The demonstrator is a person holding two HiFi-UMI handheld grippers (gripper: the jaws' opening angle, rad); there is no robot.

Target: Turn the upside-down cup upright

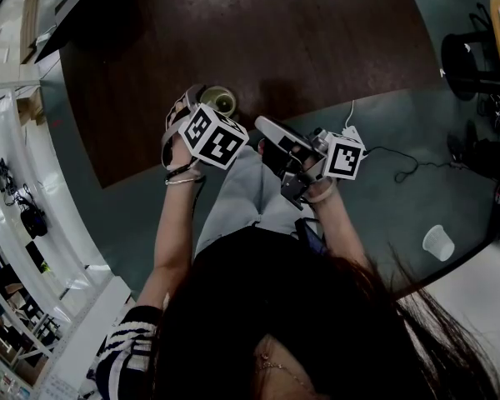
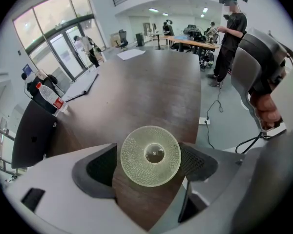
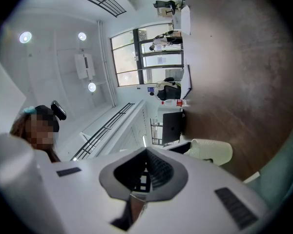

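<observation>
Plainly the left gripper [image 2: 147, 180] is the one placed for this. The cup [image 2: 150, 155] stands mouth-down on the brown table [image 1: 275, 40], low in the centre of the left gripper view, its pebbled base facing up at the camera and its long axis running along the claw's own line. The jaws are spread wide, one on each side of the cup, and I judge they are not yet squeezing it. The right gripper [image 1: 268, 128], mid-frame in the head view, is pressed together on nothing and aims elsewhere. Once clamped, the cup needs a half-turn of that wrist.
</observation>
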